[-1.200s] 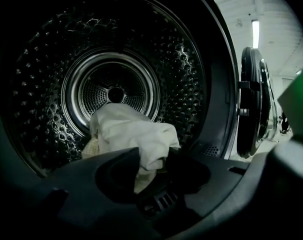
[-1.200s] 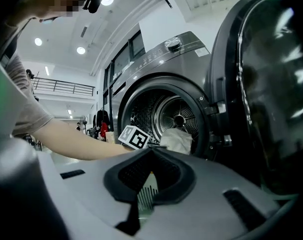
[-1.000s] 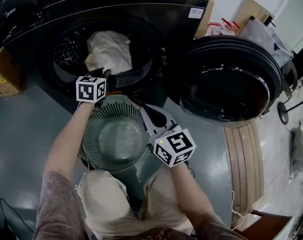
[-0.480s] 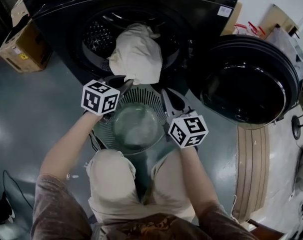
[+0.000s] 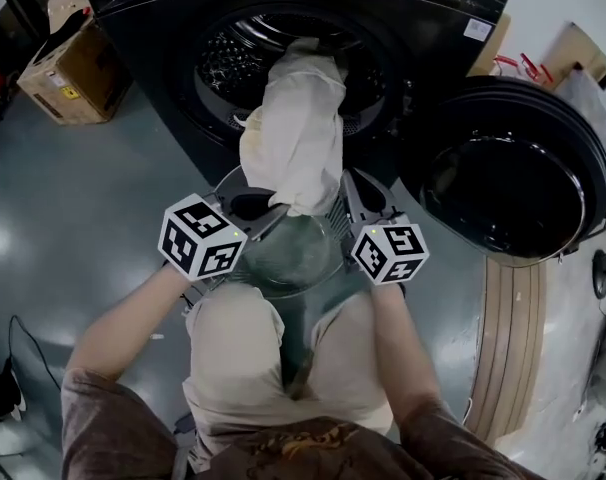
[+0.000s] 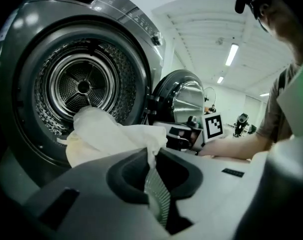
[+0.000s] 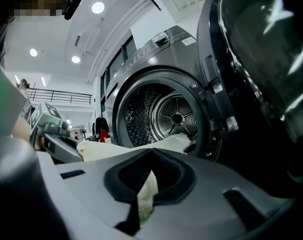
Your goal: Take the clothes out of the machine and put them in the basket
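A cream cloth [image 5: 293,138] hangs stretched from the washing machine's open drum [image 5: 233,63] down over the round grey-green basket [image 5: 288,256]. My left gripper [image 5: 281,210] is shut on the cloth's lower end above the basket; in the left gripper view the cloth [image 6: 106,134] runs out of the closed jaws [image 6: 154,161]. My right gripper [image 5: 351,181] is level beside the cloth's right edge, jaws together. In the right gripper view a pale strip shows in its slit [image 7: 147,176]; I cannot tell whether it is pinched.
The machine's round door [image 5: 508,183] stands open to the right, close to my right gripper. A cardboard box [image 5: 68,73] sits on the floor at the left of the machine. The person's knees are right behind the basket.
My left gripper has drawn the cloth out of the drum and back over the basket. The cloth now hangs long from the opening. The right gripper has stayed by the basket.
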`<control>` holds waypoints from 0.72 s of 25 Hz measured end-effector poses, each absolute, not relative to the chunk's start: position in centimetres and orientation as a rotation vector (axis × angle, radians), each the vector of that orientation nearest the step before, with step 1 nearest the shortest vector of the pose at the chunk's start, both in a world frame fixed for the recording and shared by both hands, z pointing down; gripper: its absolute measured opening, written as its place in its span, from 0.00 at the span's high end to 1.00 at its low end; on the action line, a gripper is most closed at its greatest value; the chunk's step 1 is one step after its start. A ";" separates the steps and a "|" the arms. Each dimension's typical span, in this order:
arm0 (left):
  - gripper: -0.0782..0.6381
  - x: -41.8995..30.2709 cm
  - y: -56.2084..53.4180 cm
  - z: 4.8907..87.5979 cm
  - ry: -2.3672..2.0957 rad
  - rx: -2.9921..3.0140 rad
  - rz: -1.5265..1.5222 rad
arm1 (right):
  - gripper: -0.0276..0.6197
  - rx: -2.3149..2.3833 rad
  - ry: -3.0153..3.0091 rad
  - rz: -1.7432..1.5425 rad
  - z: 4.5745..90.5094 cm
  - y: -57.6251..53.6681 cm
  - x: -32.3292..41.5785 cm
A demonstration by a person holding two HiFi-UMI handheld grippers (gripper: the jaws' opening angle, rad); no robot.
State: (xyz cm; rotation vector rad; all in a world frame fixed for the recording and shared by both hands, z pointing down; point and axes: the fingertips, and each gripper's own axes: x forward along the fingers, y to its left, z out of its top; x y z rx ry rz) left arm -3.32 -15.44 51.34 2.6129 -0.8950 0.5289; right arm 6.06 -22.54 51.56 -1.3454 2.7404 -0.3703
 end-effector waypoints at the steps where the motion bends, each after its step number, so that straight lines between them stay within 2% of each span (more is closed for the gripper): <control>1: 0.83 -3.5 -15.2 51.4 -0.909 2.614 0.550 | 0.96 -1.345 2.740 -0.374 51.6 -22.5 6.0; 4: 0.82 -4.5 -15.6 51.6 -1.004 2.624 0.601 | 0.96 -1.346 2.743 -0.374 51.7 -22.4 5.8; 5: 0.75 -4.8 -15.9 51.5 -1.028 2.624 0.603 | 0.96 -1.347 2.741 -0.371 51.6 -22.4 5.7; 6: 0.64 -5.1 -16.2 51.4 -1.047 2.622 0.595 | 0.96 -1.349 2.739 -0.366 51.4 -22.4 5.7; 9: 0.50 -5.7 -17.8 50.7 -1.111 2.626 0.536 | 0.96 -1.355 2.734 -0.350 51.0 -22.3 5.8; 13: 0.45 -5.9 -21.9 50.8 -1.196 2.637 0.511 | 0.96 -1.349 2.740 -0.335 50.6 -21.8 5.6; 18: 0.37 -5.9 -28.4 54.4 -1.294 2.611 0.698 | 0.96 -1.366 2.759 -0.295 50.2 -21.2 6.2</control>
